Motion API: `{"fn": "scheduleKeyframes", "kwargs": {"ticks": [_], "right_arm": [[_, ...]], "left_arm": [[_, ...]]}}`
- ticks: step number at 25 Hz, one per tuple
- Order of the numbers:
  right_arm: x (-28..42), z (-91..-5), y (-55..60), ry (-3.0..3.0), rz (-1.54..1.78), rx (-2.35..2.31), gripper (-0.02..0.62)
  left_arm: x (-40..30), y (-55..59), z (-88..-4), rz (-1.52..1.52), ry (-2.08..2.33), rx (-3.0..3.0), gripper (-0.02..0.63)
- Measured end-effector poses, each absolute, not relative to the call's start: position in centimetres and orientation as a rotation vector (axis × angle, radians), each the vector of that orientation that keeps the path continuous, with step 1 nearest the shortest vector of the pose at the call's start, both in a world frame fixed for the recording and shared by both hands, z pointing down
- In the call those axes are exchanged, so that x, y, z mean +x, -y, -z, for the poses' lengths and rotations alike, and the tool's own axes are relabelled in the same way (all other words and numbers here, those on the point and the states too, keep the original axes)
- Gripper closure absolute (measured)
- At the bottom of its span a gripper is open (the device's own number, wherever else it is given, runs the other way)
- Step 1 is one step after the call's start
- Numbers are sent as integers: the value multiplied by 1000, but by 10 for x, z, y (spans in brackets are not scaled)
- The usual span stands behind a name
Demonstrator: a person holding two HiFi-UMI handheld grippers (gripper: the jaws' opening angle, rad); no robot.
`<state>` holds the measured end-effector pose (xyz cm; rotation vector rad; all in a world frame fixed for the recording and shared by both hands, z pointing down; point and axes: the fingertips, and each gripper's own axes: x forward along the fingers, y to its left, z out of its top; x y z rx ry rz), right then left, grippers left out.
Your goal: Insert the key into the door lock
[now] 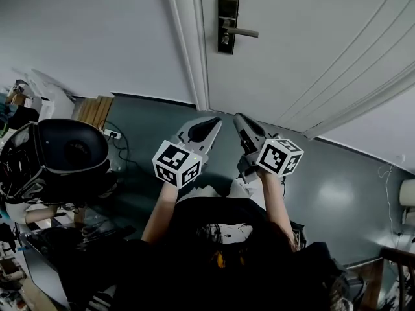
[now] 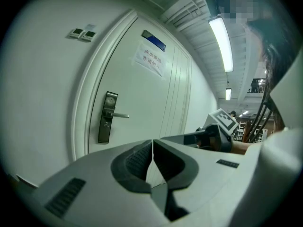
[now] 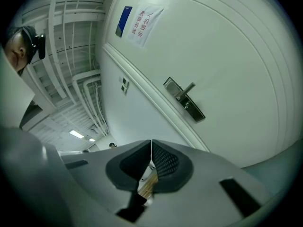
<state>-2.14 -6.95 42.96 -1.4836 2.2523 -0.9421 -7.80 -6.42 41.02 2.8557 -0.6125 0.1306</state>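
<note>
The white door [image 1: 311, 37] carries a dark lock plate with a lever handle [image 1: 227, 23], seen again as the lock plate [image 2: 108, 117] in the left gripper view and the lock plate [image 3: 184, 100] in the right gripper view. Both grippers are held side by side below it, well short of the door. My left gripper [image 1: 214, 120] is shut, and in its own view the left gripper [image 2: 152, 143] has its pads together with nothing between them. My right gripper [image 1: 238, 116] is shut too. A thin brass-coloured key [image 3: 148, 186] shows low between the pads of that right gripper [image 3: 151, 143].
The white door frame [image 1: 188, 44] runs left of the lock. A paper notice [image 2: 150, 59] hangs on the door. A round black object [image 1: 58, 154] and cables with a power strip [image 1: 111, 133] lie on the grey floor at the left.
</note>
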Motion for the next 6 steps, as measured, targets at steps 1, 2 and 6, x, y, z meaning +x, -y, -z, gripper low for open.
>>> {"fn": "scheduleKeyframes", "kwargs": {"ticks": [1,2,6], "right_arm": [[-23,-428,69,-2255,938,-1489,588],[-24,-428,68,-2258,935,-1494,588],[-33,-426,66,-2267,927,-1505,588]], "left_arm": [[-79,64,-409,-127,606,2857,594],[-80,63,-408,-123,602,2858,594],[-86,61,-406,-112,593,2864,594]]}}
